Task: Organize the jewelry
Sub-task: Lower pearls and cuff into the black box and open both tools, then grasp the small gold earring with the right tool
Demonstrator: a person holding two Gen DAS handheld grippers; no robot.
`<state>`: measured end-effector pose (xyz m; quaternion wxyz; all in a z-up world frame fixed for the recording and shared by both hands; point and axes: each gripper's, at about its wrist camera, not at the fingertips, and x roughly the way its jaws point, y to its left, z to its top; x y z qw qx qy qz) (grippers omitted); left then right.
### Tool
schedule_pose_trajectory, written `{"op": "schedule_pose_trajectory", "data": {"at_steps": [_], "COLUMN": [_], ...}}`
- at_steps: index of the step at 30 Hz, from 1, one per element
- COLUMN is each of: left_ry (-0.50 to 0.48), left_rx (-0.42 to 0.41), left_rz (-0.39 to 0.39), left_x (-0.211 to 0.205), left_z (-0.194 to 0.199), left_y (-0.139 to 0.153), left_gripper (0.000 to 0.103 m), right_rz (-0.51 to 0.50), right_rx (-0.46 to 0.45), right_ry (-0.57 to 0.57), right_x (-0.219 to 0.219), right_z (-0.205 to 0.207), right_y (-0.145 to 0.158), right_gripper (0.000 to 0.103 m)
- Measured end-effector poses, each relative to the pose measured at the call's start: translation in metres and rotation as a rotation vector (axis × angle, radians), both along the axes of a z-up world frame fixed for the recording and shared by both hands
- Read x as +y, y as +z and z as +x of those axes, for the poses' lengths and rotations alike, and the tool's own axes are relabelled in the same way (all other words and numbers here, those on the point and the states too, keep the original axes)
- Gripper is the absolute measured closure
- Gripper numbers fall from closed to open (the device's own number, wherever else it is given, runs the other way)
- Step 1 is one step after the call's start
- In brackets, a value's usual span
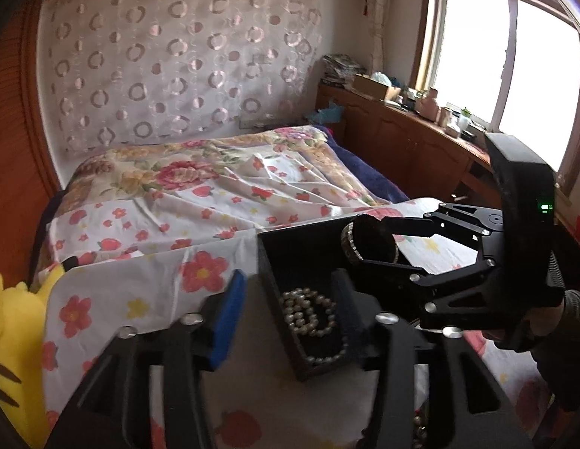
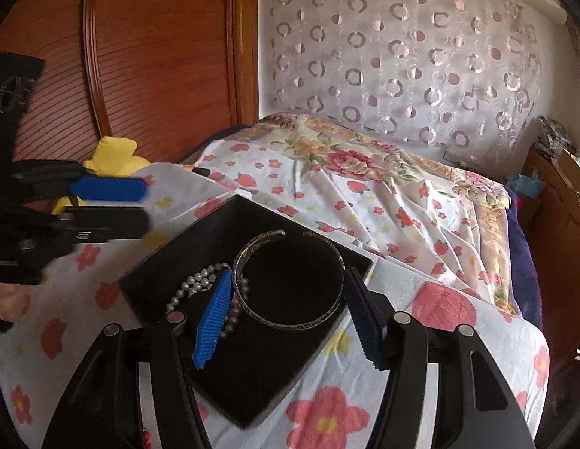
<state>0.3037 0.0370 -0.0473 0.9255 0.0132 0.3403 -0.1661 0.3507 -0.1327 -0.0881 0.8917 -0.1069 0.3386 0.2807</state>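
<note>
A black jewelry box point(image 2: 170, 262) lies open on a flowered cloth; it also shows in the left wrist view point(image 1: 278, 247). A pearl necklace point(image 1: 308, 310) lies inside it, also seen in the right wrist view point(image 2: 196, 284). My right gripper point(image 2: 290, 310) is shut on a dark metal cuff bangle point(image 2: 290, 321) and holds it over the box; in the left wrist view the right gripper point(image 1: 376, 241) holds the bangle point(image 1: 351, 239) above the box's far end. My left gripper point(image 1: 286, 318) is open and empty, its fingers either side of the box's near end; it also appears in the right wrist view point(image 2: 110, 205).
A yellow plush toy point(image 1: 12, 336) sits at the left. The bed point(image 1: 215, 187) with a floral sheet stretches behind. A wooden cabinet point(image 1: 402, 131) with clutter runs under the window at the right. A wooden headboard panel point(image 2: 140, 56) stands at the left.
</note>
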Motion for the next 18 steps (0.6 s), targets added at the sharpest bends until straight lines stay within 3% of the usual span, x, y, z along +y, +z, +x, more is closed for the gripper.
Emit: {"op": "schedule_pose_trajectory", "data": {"at_steps": [3, 8, 18], "left_ry": [0.021, 0.040, 0.062], "left_rx": [-0.004, 0.009, 0.024], "left_rz": [-0.004, -0.005, -0.044], "left_x": [0.007, 0.013, 0.012], "left_z": [-0.008, -0.026, -0.081], "left_y": [0.000, -0.007, -0.021], "left_gripper": [0.037, 0.033, 0.014], "right_rz": [-0.005, 0.010, 0.043], "right_rx": [-0.017, -0.029, 0.010], "right_ry": [0.000, -0.009, -0.064], "right_x": [0.002, -0.005, -0.060], "right_z": [0.001, -0.007, -0.082], "right_y": [0.000, 0.010, 0.019], "right_gripper": [0.037, 0.035, 0.036]}}
